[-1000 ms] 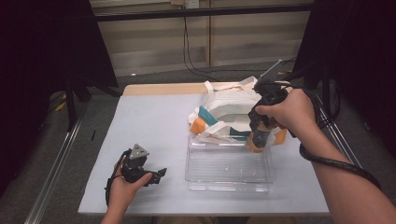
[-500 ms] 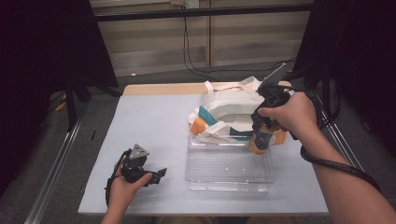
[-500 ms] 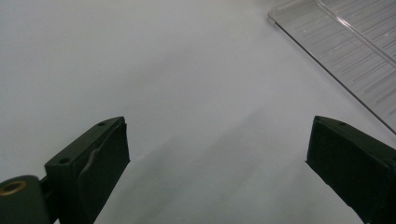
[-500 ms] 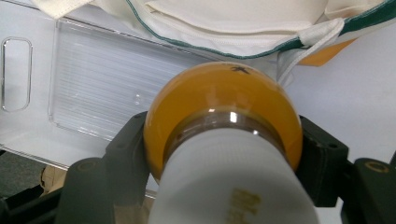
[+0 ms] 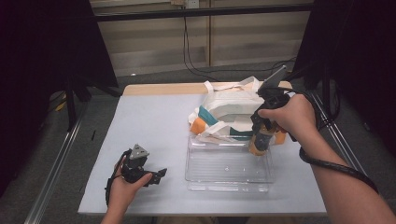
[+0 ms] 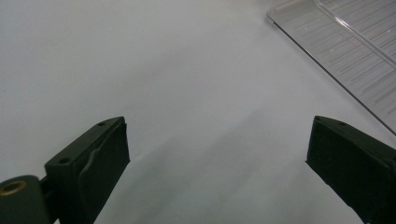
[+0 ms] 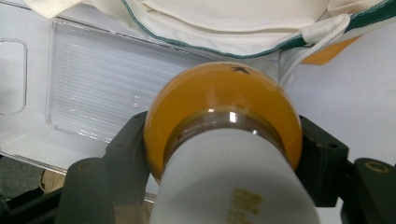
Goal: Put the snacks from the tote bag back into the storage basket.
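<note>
**Carrying one orange bottle from the bag to the clear tray**

Holding the orange bottle [image 7: 219, 112] in my right gripper [image 5: 262, 133], I have it clamped by the neck, just under its white cap; the black jaws press on either side of it, so the grip looks firm. From above, the bottle hangs at the far right corner of the clear plastic tray [image 5: 229, 182], just in front of the white cloth bag [image 5: 231, 105] with the teal trim. Looking along my right jaws, I see the tray's ribbed floor beyond the bottle, and no item lies on the stretch of it I can see.

I judge the work to be early. This bottle is out of the bag but not yet set down, and lowering it into the tray and letting go is the next thing left. Other orange items [image 5: 198, 125] poke out at the bag's edges, one at its left and one at its right, so more trips likely remain.

My left gripper [image 5: 156, 173] rests low over the white table [image 5: 154, 116], near the tray's left side, its jaws spread wide with nothing between them.
</note>
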Tool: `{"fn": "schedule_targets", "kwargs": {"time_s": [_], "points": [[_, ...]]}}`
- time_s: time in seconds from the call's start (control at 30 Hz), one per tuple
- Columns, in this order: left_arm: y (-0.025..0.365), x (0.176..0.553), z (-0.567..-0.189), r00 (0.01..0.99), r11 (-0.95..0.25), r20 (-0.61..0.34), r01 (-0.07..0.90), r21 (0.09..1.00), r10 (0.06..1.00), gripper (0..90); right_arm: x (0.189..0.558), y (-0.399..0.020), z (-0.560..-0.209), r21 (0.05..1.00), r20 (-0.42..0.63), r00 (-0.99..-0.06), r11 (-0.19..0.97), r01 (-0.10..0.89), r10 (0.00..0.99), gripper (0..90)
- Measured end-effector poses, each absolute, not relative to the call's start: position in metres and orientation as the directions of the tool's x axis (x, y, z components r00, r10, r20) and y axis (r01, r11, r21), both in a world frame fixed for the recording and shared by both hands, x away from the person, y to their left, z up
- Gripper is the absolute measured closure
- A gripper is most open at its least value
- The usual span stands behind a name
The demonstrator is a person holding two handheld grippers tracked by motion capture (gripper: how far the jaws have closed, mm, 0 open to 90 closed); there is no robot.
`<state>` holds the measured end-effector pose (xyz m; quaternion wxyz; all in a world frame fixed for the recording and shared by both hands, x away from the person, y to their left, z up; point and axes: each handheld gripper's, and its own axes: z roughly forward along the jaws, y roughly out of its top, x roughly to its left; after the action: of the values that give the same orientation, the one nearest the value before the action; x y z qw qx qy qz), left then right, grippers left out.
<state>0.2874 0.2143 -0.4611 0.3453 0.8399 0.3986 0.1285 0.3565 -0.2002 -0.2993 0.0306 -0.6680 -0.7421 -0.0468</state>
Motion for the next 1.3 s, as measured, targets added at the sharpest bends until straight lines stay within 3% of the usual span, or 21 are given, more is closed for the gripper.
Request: {"fn": "schedule_targets", "kwargs": {"time_s": [1.3], "points": [[0.212,0.287,-0.463,0.646,-0.437,-0.065,0.583,0.685,0.760,5.4,0.356,-0.201,-0.314,0.018,0.108,-0.103,0.102,0.995,0.989,30.5]]}}
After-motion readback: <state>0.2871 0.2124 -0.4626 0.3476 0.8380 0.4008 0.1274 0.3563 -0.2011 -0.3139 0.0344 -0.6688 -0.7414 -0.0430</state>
